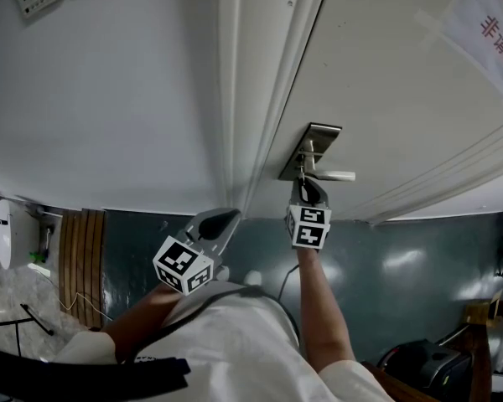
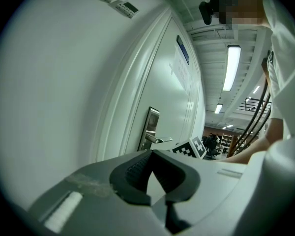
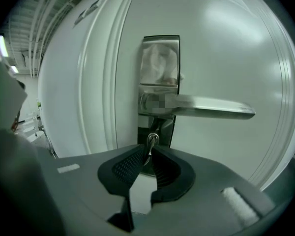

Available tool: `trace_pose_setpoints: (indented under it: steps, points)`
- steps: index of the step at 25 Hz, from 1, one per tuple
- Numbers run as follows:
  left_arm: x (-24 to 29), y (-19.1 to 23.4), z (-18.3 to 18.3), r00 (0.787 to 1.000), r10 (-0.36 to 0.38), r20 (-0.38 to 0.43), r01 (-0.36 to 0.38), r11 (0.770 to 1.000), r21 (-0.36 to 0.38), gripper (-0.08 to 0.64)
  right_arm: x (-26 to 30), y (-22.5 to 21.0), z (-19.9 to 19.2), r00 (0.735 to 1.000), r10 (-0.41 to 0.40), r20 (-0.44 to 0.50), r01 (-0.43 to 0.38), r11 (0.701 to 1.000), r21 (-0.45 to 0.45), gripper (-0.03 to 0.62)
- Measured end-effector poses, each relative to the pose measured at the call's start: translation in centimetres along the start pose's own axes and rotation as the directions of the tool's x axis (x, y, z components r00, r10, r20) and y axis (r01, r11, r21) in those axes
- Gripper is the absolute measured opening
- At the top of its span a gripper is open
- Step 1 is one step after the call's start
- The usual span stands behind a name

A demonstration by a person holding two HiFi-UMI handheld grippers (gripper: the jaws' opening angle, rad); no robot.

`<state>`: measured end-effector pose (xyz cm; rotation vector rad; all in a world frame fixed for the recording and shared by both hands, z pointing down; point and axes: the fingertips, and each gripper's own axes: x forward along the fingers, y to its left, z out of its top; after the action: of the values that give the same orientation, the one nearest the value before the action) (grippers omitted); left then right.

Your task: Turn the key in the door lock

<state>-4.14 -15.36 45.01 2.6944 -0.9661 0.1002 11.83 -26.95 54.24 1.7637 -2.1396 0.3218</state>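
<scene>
My right gripper is at the lock, just under the handle. The key sits in the keyhole at the bottom of the plate, and its head stands edge-on between my right fingers. They are only narrowly apart. As far as I can see, a sliver of slack is left on either side of the key, so they frame it rather than pinch it.

My left gripper has its fingers pressed together at the tips with nothing between them. It touches nothing.

Only the right gripper view shows me the key. In the head view the right gripper covers that spot, and I see just its nose against the plate below the handle. The head view does place the left gripper low and to the left of the right one, in front of the door frame, and shows a paper notice on the door. The left gripper view adds the right gripper's marker cube beside the handle, and ceiling lights beyond.
</scene>
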Motion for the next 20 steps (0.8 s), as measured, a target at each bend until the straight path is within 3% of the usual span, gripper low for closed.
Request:
trace_pose_setpoints:
  steps: [9,20]
  points:
    - [-0.06,0.36,0.32,1.000,-0.005,0.004,0.005,1.000,0.004,0.003,-0.02,0.28,0.22,0.999,-0.034,-0.004,0.034,0.991,-0.127,0.055]
    - [-0.39,0.31,0.32,1.000,-0.005,0.004,0.005,1.000,0.010,0.003,0.06,0.50,0.16,0.998,-0.058,-0.014,0.052,0.960,-0.275,0.055]
